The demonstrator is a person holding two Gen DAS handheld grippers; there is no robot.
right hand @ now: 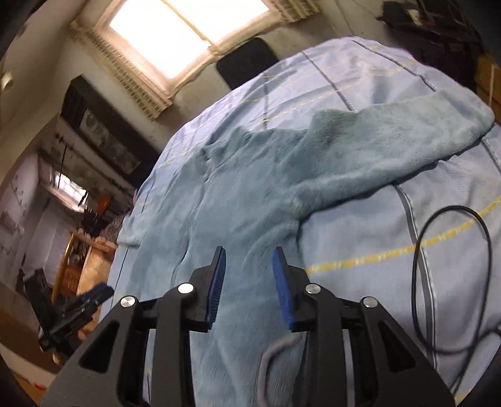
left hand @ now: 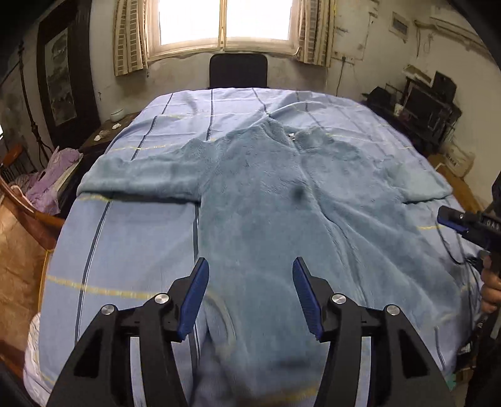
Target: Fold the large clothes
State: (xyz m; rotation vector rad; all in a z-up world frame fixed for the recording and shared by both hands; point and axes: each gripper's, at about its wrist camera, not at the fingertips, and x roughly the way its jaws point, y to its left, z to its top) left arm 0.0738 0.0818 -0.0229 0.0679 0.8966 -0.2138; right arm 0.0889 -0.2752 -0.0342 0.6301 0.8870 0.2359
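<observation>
In the left wrist view, a blue-grey fleece jacket (left hand: 275, 200) lies spread flat, front up, on a bed covered with a light blue striped sheet (left hand: 125, 244); its sleeves reach out to either side and the zip pull (left hand: 291, 136) sits near the collar at the far end. The left hand-held gripper (left hand: 250, 297) hovers over the near hem of the jacket with its blue-padded fingers (left hand: 195, 294) spread wide apart, holding nothing. At the right edge of this view the right hand-held gripper (left hand: 463, 225) shows side-on above the sheet, with part of a hand (left hand: 491, 291) beneath it, and a thin black cable (left hand: 451, 250) trails on the sheet nearby. Beyond the bed stand a black chair back (left hand: 238, 70) and a bright window (left hand: 225, 23) with curtains. In the right wrist view, tilted, the right hand-held gripper (right hand: 249, 281) is above the jacket (right hand: 250, 188) near its right side, below the right sleeve (right hand: 407, 137), its jaws parted with empty space between them. A black cable (right hand: 419, 250) loops on the sheet (right hand: 360, 234) to the right, and a pale cord (right hand: 275, 350) lies on the fleece near the fingers. The left hand-held gripper (right hand: 94, 297) appears at the lower left edge, beside the bed; from this angle I cannot tell its opening.
</observation>
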